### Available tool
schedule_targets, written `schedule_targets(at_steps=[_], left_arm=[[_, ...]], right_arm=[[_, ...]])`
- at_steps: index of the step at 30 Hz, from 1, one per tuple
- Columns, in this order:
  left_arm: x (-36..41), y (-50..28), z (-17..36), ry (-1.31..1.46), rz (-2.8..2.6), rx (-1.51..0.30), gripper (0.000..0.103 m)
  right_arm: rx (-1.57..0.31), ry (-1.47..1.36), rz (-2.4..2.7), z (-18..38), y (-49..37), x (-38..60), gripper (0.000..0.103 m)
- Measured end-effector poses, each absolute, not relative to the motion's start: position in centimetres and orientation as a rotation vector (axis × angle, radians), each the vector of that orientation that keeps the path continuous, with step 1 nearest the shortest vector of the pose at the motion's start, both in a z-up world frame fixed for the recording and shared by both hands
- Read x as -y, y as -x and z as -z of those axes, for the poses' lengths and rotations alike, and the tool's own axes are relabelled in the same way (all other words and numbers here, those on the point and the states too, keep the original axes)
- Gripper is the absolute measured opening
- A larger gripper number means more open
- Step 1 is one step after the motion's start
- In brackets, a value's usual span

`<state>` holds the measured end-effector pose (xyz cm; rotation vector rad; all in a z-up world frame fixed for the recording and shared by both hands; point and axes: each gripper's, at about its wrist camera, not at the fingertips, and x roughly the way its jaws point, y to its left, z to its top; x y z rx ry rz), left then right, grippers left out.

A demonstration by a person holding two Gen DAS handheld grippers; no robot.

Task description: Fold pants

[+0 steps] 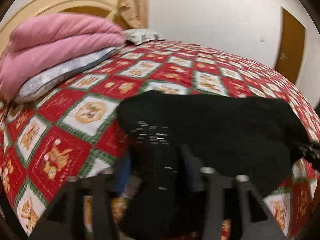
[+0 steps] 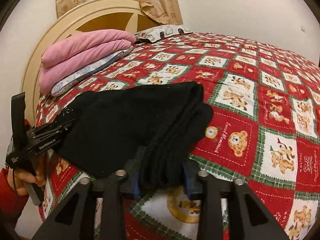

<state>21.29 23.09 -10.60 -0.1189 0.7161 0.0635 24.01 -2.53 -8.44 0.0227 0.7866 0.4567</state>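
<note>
Black pants [image 1: 210, 124] [image 2: 124, 120] lie folded over on the bed's red patterned cover [image 2: 260, 120]. In the right wrist view my right gripper [image 2: 162, 168] stands with its jaws apart around the thick folded edge, which lies loosely between the pads. My left gripper [image 1: 158, 160] also has its jaws apart, with black cloth filling the gap in a blurred view. From the right wrist view the left gripper [image 2: 70, 124] sits at the pants' left edge, held by a hand [image 2: 26, 178] in a red sleeve. The right gripper [image 1: 304, 150] shows at the far right of the left wrist view.
A folded pink blanket [image 2: 84, 54] rests on a grey pillow [image 2: 88, 74] near the cream headboard [image 2: 80, 16]. Another pillow [image 2: 166, 31] lies at the back. Bare cover stretches to the right of the pants. A brown door [image 1: 290, 46] is in the far wall.
</note>
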Motion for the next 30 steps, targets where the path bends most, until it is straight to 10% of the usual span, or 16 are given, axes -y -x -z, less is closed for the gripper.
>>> schedule_targets(at_steps=[2, 14, 18, 30], left_arm=[[-24.3, -21.7, 11.0, 0.194, -0.094, -0.737, 0.084], [-24.3, -21.3, 11.1, 0.161, -0.155, -0.713, 0.099], [-24.3, -21.3, 11.2, 0.166, -0.162, -0.713, 0.101], [-24.3, -21.1, 11.2, 0.176, -0.169, -0.707, 0.103]], right_arm=[[-0.818, -0.072, -0.417, 9.2, -24.7, 3.4, 0.072], [-0.628, -0.108, -0.215, 6.2, -18.8, 5.1, 0.074], [-0.498, 0.029, -0.239, 3.4, -16.4, 1.6, 0.036], [-0.685, 0.037, -0.289, 8.1, -20.5, -0.1, 0.045]])
